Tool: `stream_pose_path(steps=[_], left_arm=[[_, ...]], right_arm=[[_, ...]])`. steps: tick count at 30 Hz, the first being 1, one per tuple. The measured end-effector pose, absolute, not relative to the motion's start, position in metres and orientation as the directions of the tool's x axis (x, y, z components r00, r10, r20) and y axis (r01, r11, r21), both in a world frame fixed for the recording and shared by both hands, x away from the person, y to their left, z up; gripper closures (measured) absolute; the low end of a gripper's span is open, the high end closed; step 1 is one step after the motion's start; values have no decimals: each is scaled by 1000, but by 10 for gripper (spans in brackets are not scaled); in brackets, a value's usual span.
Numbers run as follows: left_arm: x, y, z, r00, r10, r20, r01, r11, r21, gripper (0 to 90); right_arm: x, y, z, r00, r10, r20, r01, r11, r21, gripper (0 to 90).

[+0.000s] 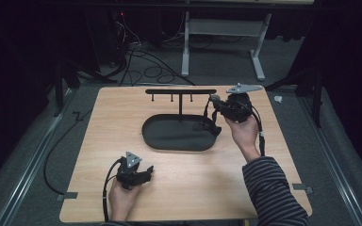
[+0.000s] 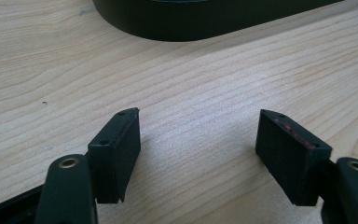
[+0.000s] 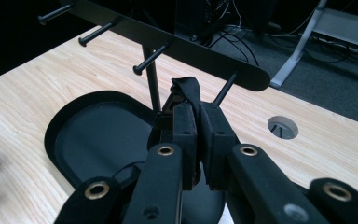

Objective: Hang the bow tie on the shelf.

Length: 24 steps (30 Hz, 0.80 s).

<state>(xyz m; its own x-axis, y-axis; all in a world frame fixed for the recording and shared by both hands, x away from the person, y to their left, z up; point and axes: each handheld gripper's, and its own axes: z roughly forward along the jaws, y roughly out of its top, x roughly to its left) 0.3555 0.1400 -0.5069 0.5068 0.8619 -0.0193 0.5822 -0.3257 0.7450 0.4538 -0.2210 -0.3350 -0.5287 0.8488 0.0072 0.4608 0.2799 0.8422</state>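
1. Right tool [image 3: 196, 126] is clenched on a black strap [image 3: 188, 88]; a folded bit of it pokes up past the pad tips in the right gripper view. What hangs below the pads is too dark to make out, possibly a loop or a small item on the strap.
2. Location: strap is in the air at the right end of the black hook rack [image 3: 168, 39], just short of the rightmost peg [image 3: 224, 88]. High view puts the right tool [image 1: 215, 113] over the right edge of the oval tray [image 1: 169, 141] that forms the rack's base.
3. Left tool [image 2: 198, 149] is released, pads spread with bare desk [image 2: 191, 93] between them, parked near the front edge, well apart from the rack.
4. Likely step: hang the strap on that end peg.
5. Risks:
   - Grip is on a thin fold at the very pad tips, so a snag on the peg head could pull it out and drop it into the tray.
   - Pegs are short, and a shallow hook could slide off on release.
   - Rack stands on one thin post; pushing the bar sideways could tip or shift it, and the left tool isn't bracing it.
   - Pads block the sightline to the peg tip, so misalignment is easy.
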Motion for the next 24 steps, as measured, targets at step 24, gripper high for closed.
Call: stream_pose_path(steps=[24], left_arm=[[355, 140, -507, 506, 863, -20, 582, -324, 746, 312]], right_arm=[[487, -220, -350, -443, 896, 19, 527, 243, 815, 838]])
